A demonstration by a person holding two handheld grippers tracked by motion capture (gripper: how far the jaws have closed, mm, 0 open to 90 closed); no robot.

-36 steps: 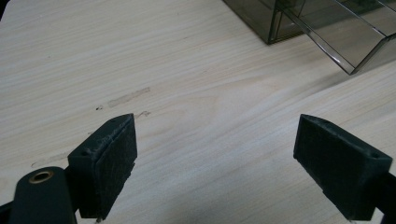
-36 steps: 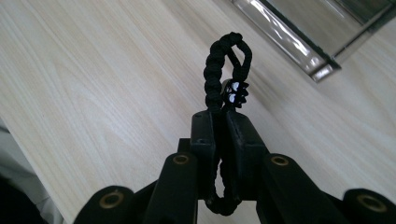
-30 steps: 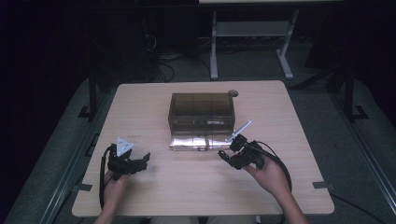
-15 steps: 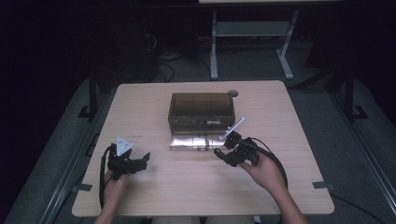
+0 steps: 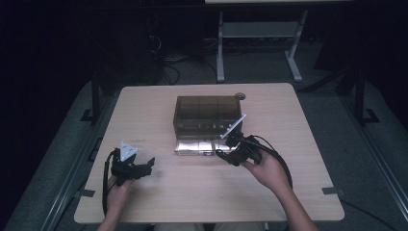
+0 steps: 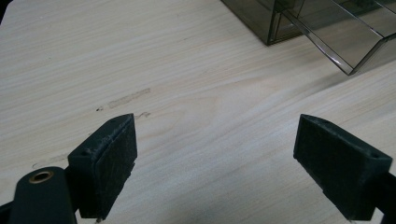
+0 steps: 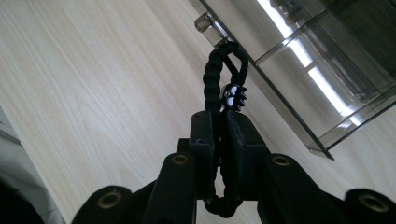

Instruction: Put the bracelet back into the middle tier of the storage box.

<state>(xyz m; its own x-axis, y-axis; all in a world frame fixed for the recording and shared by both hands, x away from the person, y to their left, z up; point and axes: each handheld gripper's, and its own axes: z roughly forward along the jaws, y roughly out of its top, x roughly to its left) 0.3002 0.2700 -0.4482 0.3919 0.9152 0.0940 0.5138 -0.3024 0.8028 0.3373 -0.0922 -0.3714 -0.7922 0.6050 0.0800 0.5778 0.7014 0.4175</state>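
Smoked clear organizer box (image 5: 208, 114) sits mid-table, its front drawer (image 5: 195, 147) pulled out toward the person. Everything below is placed off that box.

Right gripper (image 5: 231, 146) sits at the near right corner of the box, just beside the open drawer's right end. Jaws are pinched tight on a black braided cord loop (image 7: 218, 79) — in the right gripper view the right gripper (image 7: 219, 122) has the cord clamped between its pads, the loop sticking up past the tips and a tail bulging out below them. A small black-and-white bead (image 7: 232, 96) sits on the cord just above the jaw tips. The loop's top is up against the drawer's clear edge (image 7: 275, 84); cannot tell if it actually touches. The hand (image 5: 263, 168) holding it is on the near side of the box, to the right.

Left gripper (image 5: 144, 165) is well apart from the box, off its near left side, low over bare table (image 5: 202, 197). Jaws are spread wide with nothing between — the left gripper view shows the left gripper (image 6: 212, 163) with only wood grain between its pads, and the box corner plus drawer (image 6: 341, 42) far off at top right. A grey three-cornered plate (image 5: 128, 150) sits on top of it.

A small round grey disc (image 5: 239, 96) lies on the table just behind the box's far right corner.
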